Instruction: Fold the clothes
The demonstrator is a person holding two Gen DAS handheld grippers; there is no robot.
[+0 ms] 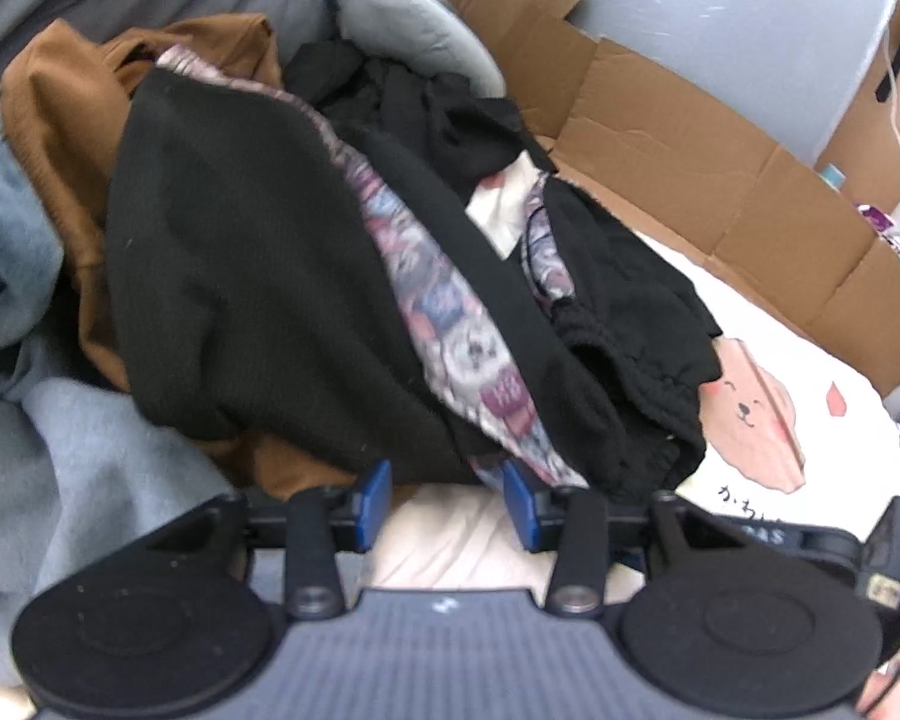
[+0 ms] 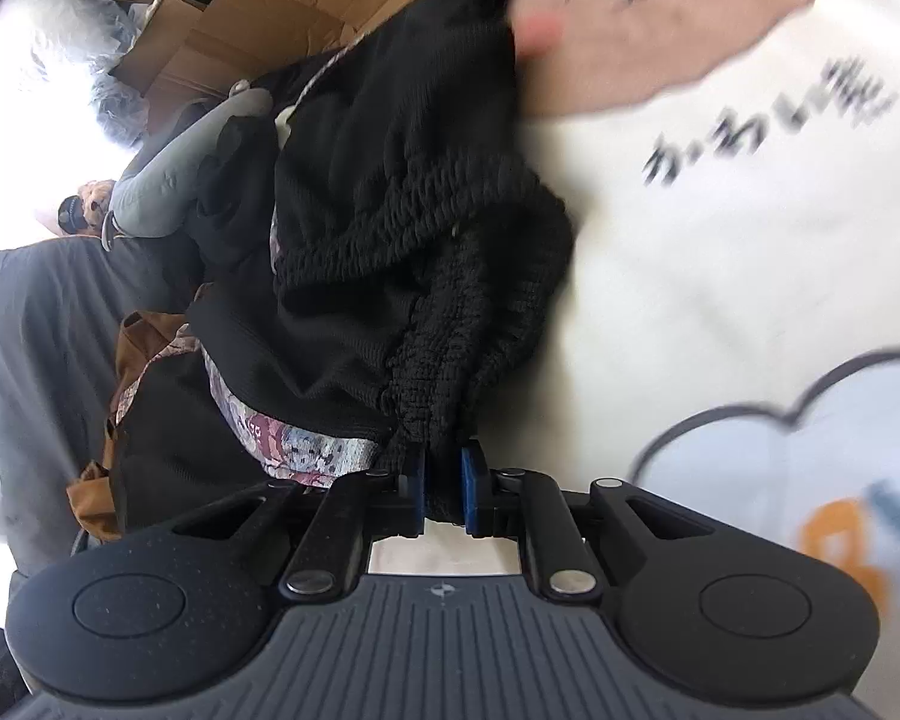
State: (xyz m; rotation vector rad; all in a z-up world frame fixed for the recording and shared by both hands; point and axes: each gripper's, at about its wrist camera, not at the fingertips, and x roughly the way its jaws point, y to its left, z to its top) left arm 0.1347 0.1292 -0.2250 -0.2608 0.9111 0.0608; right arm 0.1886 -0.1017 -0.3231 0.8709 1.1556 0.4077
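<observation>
Black ribbed fabric is sitting between the blue pads of the right gripper point(image 2: 443, 483); its jaws are nearly together, clamping the gathered cuff of the black garment point(image 2: 402, 228). The left gripper point(image 1: 444, 495) is keeping its jaws apart, holding nothing, just in front of the clothes pile point(image 1: 306, 276). The garment is lying at the pile's edge on a white printed sheet point(image 2: 720, 276). Only the left wrist view is showing the brown garment point(image 1: 60, 138), the light blue fabric point(image 1: 24, 276) and flattened cardboard point(image 1: 720, 180). The right wrist view alone is showing the cloud print point(image 2: 768, 462).
</observation>
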